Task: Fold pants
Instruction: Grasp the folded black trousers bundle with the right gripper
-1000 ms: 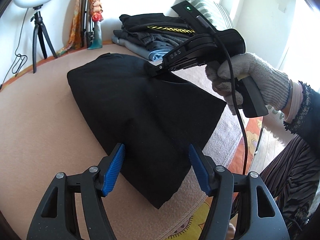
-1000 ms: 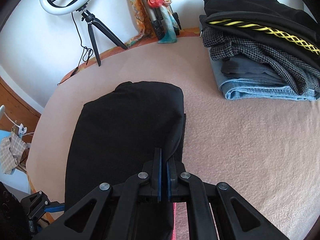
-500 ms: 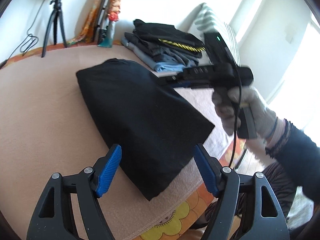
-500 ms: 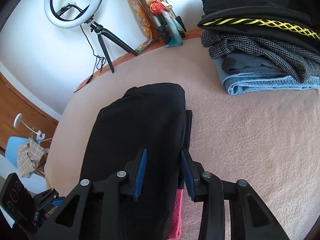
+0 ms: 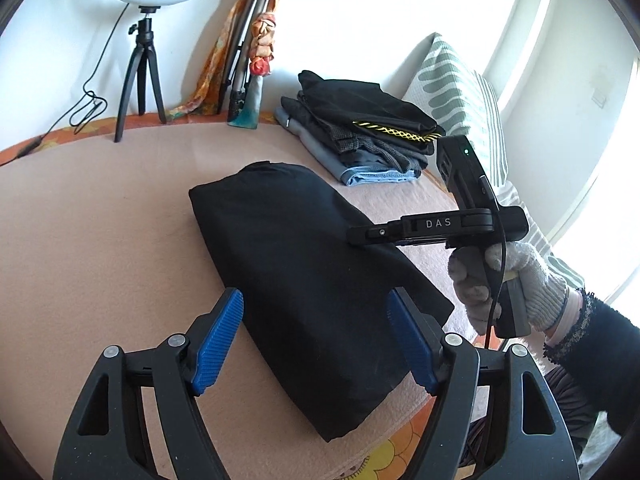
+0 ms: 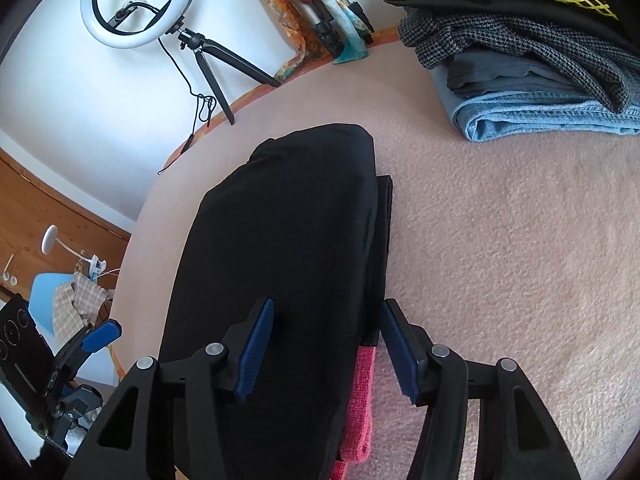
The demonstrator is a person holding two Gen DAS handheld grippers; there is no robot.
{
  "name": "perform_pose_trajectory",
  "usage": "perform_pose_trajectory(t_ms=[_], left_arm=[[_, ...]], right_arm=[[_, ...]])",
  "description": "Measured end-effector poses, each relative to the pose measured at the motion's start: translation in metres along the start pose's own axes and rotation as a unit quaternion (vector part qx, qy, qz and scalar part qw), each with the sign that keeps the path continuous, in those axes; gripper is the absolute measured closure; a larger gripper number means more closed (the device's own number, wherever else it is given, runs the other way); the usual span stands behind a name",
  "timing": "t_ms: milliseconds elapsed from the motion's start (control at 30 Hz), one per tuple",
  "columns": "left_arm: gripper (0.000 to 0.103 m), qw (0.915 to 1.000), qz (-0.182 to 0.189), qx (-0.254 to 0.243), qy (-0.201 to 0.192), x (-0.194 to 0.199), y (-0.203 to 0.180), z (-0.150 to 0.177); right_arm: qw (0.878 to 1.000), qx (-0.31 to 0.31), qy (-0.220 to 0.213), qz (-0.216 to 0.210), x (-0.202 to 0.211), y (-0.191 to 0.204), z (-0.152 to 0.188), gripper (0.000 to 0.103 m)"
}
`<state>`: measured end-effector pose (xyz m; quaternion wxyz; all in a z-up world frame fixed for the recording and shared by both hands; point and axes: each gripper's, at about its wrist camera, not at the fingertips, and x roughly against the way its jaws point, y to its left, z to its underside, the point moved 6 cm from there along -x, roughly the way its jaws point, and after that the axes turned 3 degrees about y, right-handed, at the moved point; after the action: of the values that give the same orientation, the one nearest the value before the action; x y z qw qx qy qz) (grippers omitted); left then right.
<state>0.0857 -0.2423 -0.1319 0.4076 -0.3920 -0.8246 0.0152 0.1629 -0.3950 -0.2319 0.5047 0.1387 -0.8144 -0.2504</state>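
The black pants [image 5: 304,264] lie folded into a flat oblong on the pink blanket [image 5: 80,240]; they also show in the right wrist view [image 6: 280,264]. My left gripper [image 5: 316,340] is open and empty, its blue pads either side of the pants' near end, above them. My right gripper [image 6: 326,352] is open and empty over the pants' right edge; in the left wrist view it [image 5: 354,236] hovers level over the pants, held by a gloved hand [image 5: 504,280].
A stack of folded clothes [image 5: 360,128] sits at the back right, also in the right wrist view [image 6: 540,64]. A ring light on a tripod [image 5: 144,40] and a striped pillow [image 5: 464,92] stand behind. A pink cloth [image 6: 360,396] lies under the pants' edge.
My right gripper has opened and let go of the pants' edge, which has dropped flat. The left gripper has pulled back and stayed open.
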Motion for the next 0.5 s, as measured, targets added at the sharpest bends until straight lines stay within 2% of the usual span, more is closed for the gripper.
perform_pose_trajectory(t_ms=[267, 367, 500], left_arm=[[0.027, 0.9990, 0.016, 0.039, 0.011, -0.013, 0.016, -0.003], [0.027, 0.9943, 0.045, 0.095, 0.015, -0.018, 0.032, -0.004], [0.027, 0.9868, 0.058, 0.150, 0.021, -0.026, 0.054, -0.002]], right_arm=[[1.000, 0.003, 0.001, -0.006, -0.002, -0.001, 0.001, 0.042], [1.000, 0.003, -0.001, -0.010, -0.002, 0.000, 0.002, 0.040], [1.000, 0.006, -0.004, -0.013, -0.001, 0.000, 0.003, 0.040]])
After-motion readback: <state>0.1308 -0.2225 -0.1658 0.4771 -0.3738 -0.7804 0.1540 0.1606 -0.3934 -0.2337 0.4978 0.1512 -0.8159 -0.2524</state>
